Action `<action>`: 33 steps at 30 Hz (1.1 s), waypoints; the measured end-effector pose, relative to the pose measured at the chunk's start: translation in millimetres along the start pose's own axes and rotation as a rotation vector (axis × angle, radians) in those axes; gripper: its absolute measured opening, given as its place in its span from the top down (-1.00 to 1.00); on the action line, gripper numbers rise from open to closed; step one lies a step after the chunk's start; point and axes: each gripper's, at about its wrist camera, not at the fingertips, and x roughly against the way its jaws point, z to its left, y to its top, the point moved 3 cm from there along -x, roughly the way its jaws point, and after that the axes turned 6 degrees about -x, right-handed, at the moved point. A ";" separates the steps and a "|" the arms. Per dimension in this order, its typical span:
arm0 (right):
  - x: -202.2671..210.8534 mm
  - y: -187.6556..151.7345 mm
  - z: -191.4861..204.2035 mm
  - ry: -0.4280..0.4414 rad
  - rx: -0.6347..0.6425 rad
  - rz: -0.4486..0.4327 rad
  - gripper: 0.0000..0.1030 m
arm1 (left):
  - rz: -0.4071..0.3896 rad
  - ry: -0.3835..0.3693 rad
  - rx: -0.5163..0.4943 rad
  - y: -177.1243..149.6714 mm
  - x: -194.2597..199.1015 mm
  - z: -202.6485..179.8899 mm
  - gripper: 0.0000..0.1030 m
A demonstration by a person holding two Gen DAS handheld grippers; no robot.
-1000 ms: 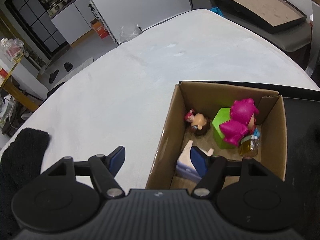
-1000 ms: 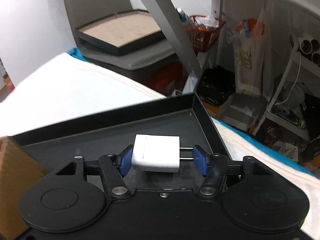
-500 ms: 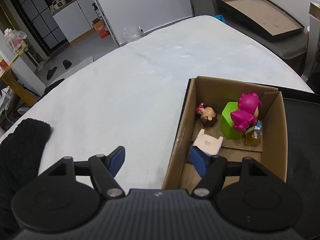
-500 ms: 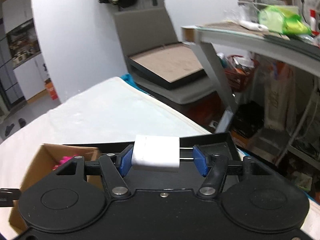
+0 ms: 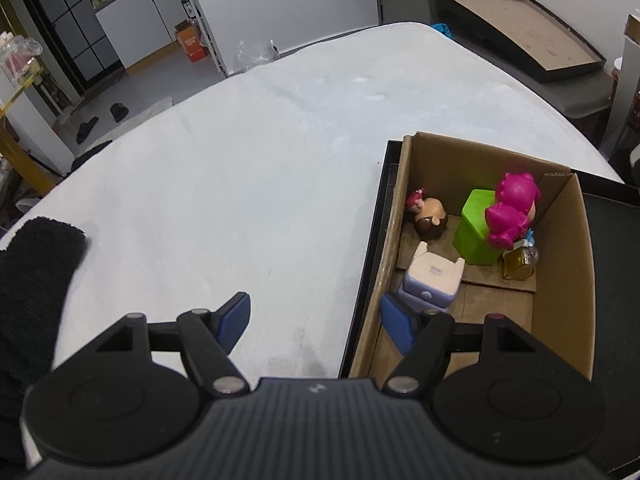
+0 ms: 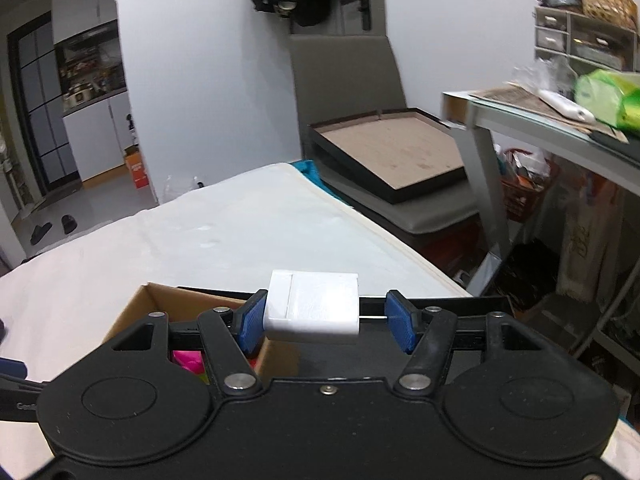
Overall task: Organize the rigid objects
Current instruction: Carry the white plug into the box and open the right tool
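- Right wrist view: the right gripper (image 6: 326,322) carries a white plug adapter (image 6: 314,312) at frame centre, its body against the left blue pad and two thin metal prongs reaching across to the right pad, so the jaws are closed on it along its long axis, which runs left to right.
- Below and left of the held adapter in the same view sits the cardboard box (image 6: 132,312), its open top showing a scrap of pink; the drop, as I judge it, calls for a shift toward lower left, and the right hand is the one placed for it.
- Left wrist view shows what the other cannot: the box interior (image 5: 560,280) at centre right, holding a green block (image 5: 474,236), a pink figure (image 5: 510,212), a small brown-headed doll (image 5: 430,220), a pale cube toy (image 5: 434,280) and an amber bottle (image 5: 518,262), with bare floor at the near end.
- Left gripper (image 5: 316,326) stands wide and empty, straddling the box's left wall over the white tabletop (image 5: 240,180).
- Only the right wrist view shows the adapter.
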 end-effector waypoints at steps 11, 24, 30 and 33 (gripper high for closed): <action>-7.8 -6.8 39.9 0.032 0.099 0.032 -0.19 | 0.005 -0.091 0.025 -1.2 -7.0 7.2 -0.37; -16.0 -12.7 74.9 0.064 0.216 0.067 -0.19 | 0.013 -0.163 0.075 -1.3 -10.5 13.1 -0.37; -28.0 -19.4 89.1 0.068 0.261 0.086 -0.20 | 0.025 -0.199 0.083 -0.4 -17.9 14.5 -0.36; -30.3 -24.7 97.0 0.076 0.296 0.086 -0.39 | 0.019 -0.203 0.082 0.9 -20.3 15.8 -0.36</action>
